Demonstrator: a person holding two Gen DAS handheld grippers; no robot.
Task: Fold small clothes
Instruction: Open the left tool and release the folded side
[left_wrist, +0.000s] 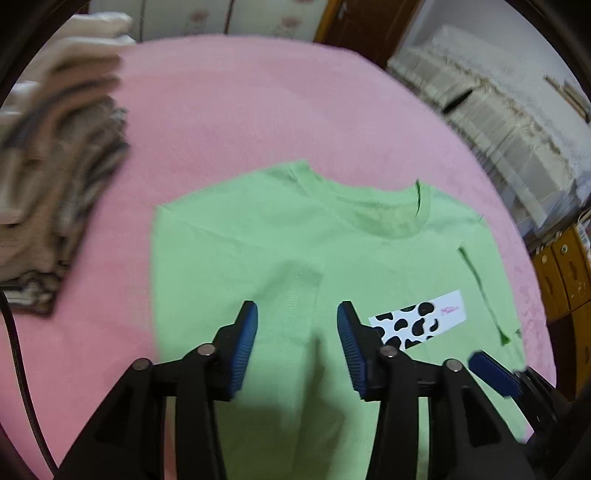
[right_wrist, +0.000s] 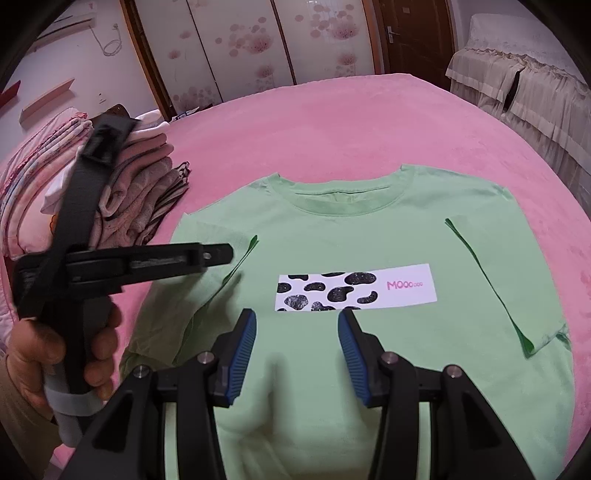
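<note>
On the fuzzy pink bed (right_wrist: 369, 122), soft folded knits (right_wrist: 147, 199) sit left of the smooth green T-shirt (right_wrist: 369, 350) lying flat with its cow-spot rectangle (right_wrist: 354, 288), under left claw (left_wrist: 297, 328) and right claw (right_wrist: 297, 332), ribbed blue pads apart, empty.

A bed (right_wrist: 369, 122) covered with a pink plush blanket carries everything here. A light green T-shirt (right_wrist: 369, 236) lies flat on it, front up, neckline toward the far side, with a white strip printed in black cow spots and pink lettering across the chest. Its left sleeve is folded in over the body; the other sleeve lies spread. Near the shirt's left side a stack of folded clothes (right_wrist: 147, 199) in beige, pink and stripes rests on the blanket.
</note>
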